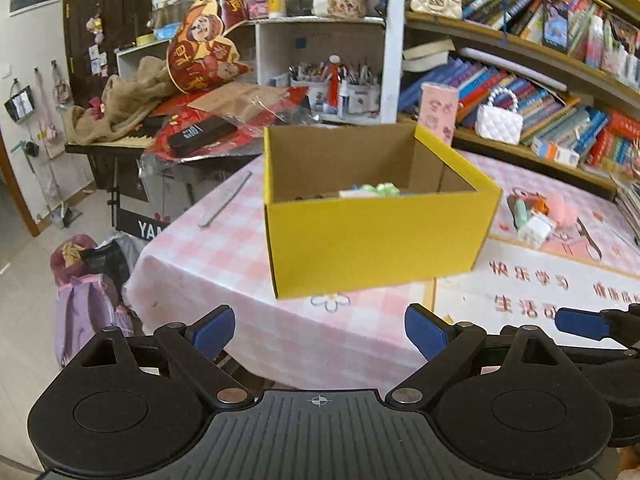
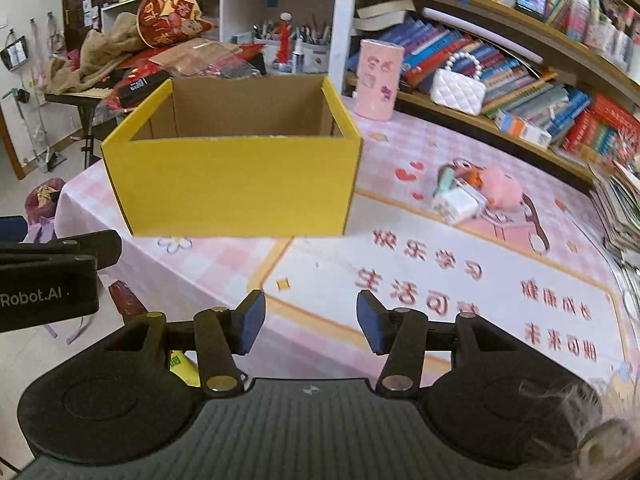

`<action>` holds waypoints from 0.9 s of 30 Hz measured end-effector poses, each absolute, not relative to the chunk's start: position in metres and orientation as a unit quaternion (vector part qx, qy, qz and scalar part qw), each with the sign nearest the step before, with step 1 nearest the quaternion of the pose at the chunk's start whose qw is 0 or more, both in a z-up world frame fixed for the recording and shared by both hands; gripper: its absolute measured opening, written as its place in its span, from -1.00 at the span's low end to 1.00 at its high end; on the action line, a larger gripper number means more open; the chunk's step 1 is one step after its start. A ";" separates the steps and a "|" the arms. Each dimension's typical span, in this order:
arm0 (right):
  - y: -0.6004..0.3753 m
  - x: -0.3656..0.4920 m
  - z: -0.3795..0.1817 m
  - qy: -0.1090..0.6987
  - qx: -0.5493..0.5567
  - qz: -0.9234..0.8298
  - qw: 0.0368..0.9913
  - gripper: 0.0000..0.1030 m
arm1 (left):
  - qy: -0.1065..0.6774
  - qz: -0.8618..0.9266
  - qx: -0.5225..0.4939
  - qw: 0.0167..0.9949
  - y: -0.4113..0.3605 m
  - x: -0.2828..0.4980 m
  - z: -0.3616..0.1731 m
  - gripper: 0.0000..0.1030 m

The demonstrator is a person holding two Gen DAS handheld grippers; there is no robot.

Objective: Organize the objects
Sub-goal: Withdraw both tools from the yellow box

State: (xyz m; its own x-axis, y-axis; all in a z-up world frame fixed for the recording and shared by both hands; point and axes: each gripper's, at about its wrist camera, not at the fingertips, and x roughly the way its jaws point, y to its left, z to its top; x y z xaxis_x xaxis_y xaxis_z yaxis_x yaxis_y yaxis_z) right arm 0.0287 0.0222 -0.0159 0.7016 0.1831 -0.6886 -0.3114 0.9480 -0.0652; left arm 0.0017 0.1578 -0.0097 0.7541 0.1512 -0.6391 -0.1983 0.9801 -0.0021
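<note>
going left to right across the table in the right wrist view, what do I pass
yellow box → pink cylinder tin → small pile of white charger and pink fluffy toy → stack of books at the table's right edge
</note>
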 end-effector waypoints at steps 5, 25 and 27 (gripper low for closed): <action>0.008 0.016 -0.021 0.376 -0.075 0.111 0.917 -0.02 | 0.351 0.073 -0.031 0.933 0.151 -0.003 -0.015 0.82; -0.044 0.010 -0.028 0.405 -0.057 0.003 0.912 0.41 | 0.376 -0.027 -0.001 0.926 0.101 0.016 -0.023 0.91; -0.050 0.012 -0.027 0.405 -0.055 -0.005 0.913 0.43 | 0.377 -0.035 0.001 0.925 0.094 0.020 -0.023 0.91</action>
